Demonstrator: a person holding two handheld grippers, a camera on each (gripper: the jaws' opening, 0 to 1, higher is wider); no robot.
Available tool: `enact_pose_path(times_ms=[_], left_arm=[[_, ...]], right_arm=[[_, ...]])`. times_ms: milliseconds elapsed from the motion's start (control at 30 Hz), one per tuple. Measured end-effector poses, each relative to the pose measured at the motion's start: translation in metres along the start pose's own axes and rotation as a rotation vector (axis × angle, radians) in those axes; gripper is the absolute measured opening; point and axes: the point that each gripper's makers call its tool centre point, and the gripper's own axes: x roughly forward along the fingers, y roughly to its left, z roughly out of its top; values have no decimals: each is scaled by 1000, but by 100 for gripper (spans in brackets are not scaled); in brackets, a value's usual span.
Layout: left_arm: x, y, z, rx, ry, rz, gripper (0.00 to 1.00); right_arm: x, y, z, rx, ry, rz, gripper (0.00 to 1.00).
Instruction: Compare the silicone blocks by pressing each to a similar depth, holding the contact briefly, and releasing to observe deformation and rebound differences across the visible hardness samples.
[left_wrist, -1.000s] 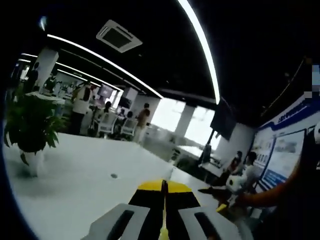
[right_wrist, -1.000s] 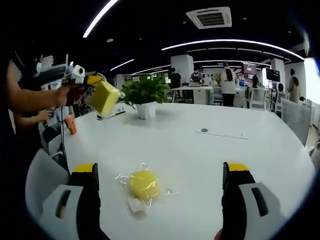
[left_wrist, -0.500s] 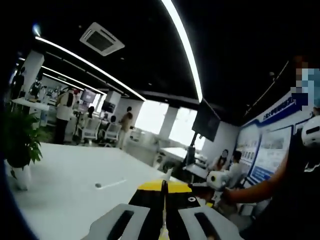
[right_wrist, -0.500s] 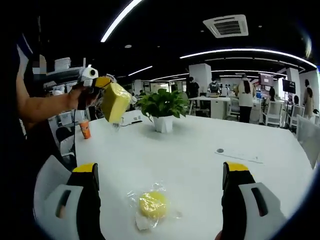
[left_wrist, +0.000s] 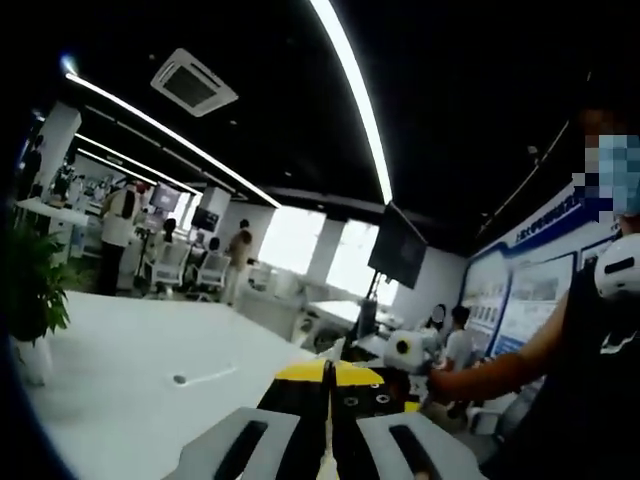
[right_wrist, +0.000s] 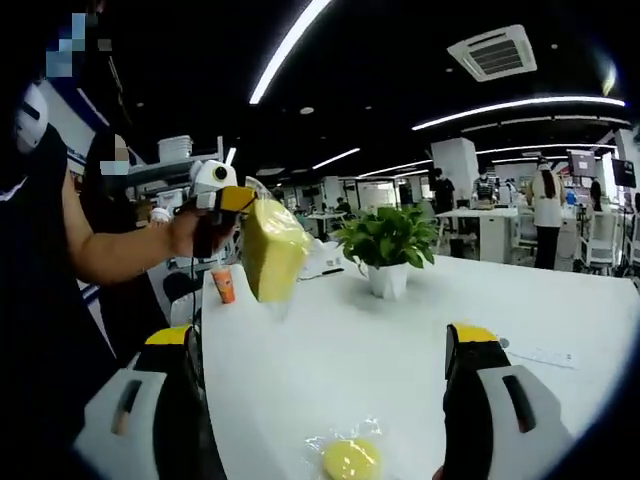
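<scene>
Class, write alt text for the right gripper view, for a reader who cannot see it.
The left gripper, in a person's hand, holds a yellow block in the air above a white table. The right gripper is open over a bagged round yellow sample, with a potted plant behind.
</scene>
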Motion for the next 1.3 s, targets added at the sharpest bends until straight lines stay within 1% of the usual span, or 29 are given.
enact_pose_path(times_ms=[133, 233, 300, 367, 433, 467, 533, 633, 733, 900, 1067, 1200, 1300], left_arm=[[1, -8, 4, -13, -23, -23, 0], [3, -15, 5, -4, -27, -38, 0], [4, -17, 4, -8, -27, -44, 0], [5, -23, 3, -12, -26, -58, 0], [6, -27, 3, -11, -27, -66, 0], [6, -28, 4, -13, -28, -71, 0], [7, -31, 4, -18, -32, -82, 0], [10, -35, 3, -20, -32, -95, 0], [11, -37, 2, -26, -30, -105, 0], [13, -42, 1, -45, -37, -124, 0], [14, -45, 2, -53, -45, -133, 0], [15, -46, 4, -66, -60, -138, 0], [16, -47, 4, -73, -69, -140, 0]], right_arm=[[15, 16, 5, 6, -19, 48, 96], [26, 24, 7, -18, -19, 58, 96], [32, 30, 15, -20, -58, 74, 96], [38, 36, 21, -15, -76, 96, 96], [40, 40, 25, -14, -87, 107, 91], [41, 42, 28, -11, -104, 114, 89], [42, 44, 30, 10, -116, 125, 86], [43, 50, 29, 20, -116, 154, 74], [44, 57, 33, 45, -138, 189, 67], [43, 61, 37, 58, -153, 216, 56], [43, 63, 38, 78, -168, 237, 47], [44, 64, 39, 90, -176, 243, 44], [42, 64, 41, 101, -189, 247, 40]])
